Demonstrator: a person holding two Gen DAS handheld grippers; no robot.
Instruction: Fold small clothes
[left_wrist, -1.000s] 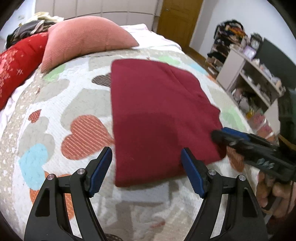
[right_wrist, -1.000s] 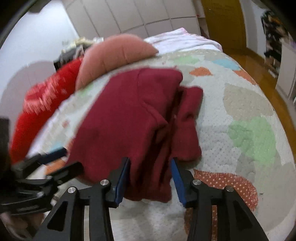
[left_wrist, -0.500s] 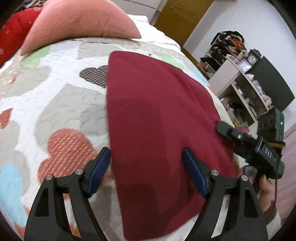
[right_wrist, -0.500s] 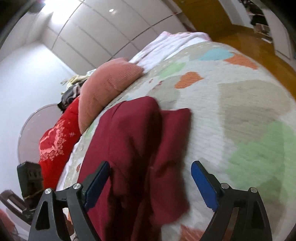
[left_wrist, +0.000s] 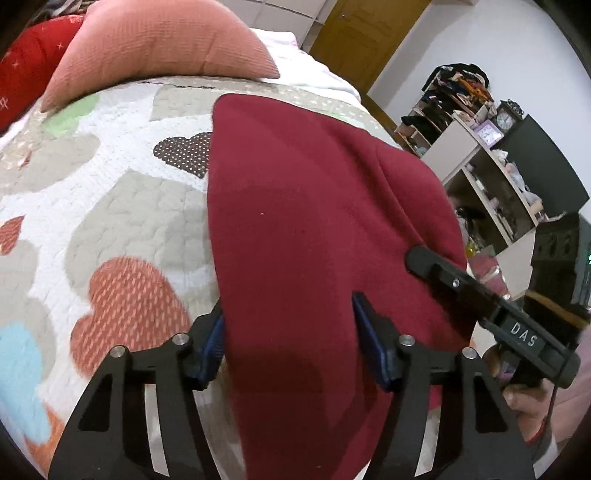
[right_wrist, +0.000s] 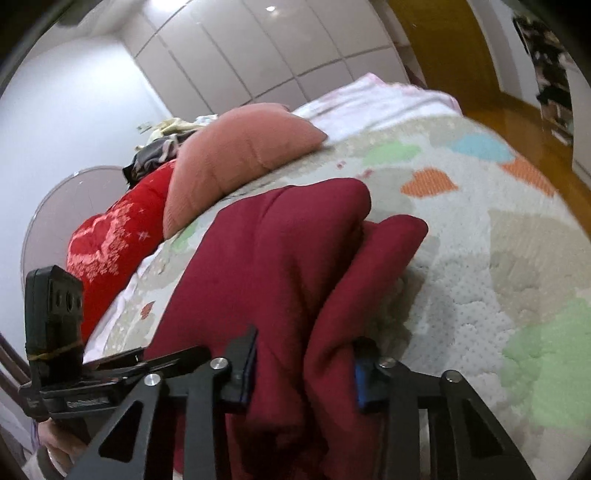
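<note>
A dark red garment (left_wrist: 306, 221) lies folded on a heart-patterned quilt (left_wrist: 122, 221). My left gripper (left_wrist: 288, 339) holds the garment's near left edge between its blue pads. My right gripper (right_wrist: 303, 365) grips the near right edge, where the cloth bunches in thick folds (right_wrist: 295, 258). The right gripper also shows in the left wrist view (left_wrist: 480, 295), at the garment's right side. The left gripper shows at the left of the right wrist view (right_wrist: 110, 369).
A pink cushion (left_wrist: 162, 40) and a red cushion (left_wrist: 22, 74) lie at the far end of the bed. Open shelves (left_wrist: 491, 177) with clutter stand to the right. A wooden door (left_wrist: 369, 40) and wood floor (right_wrist: 517, 122) lie beyond the bed.
Both grippers moved forward onto the garment's near edge and narrowed from wide open to gripping the cloth. The near edge has lifted and bunched.
</note>
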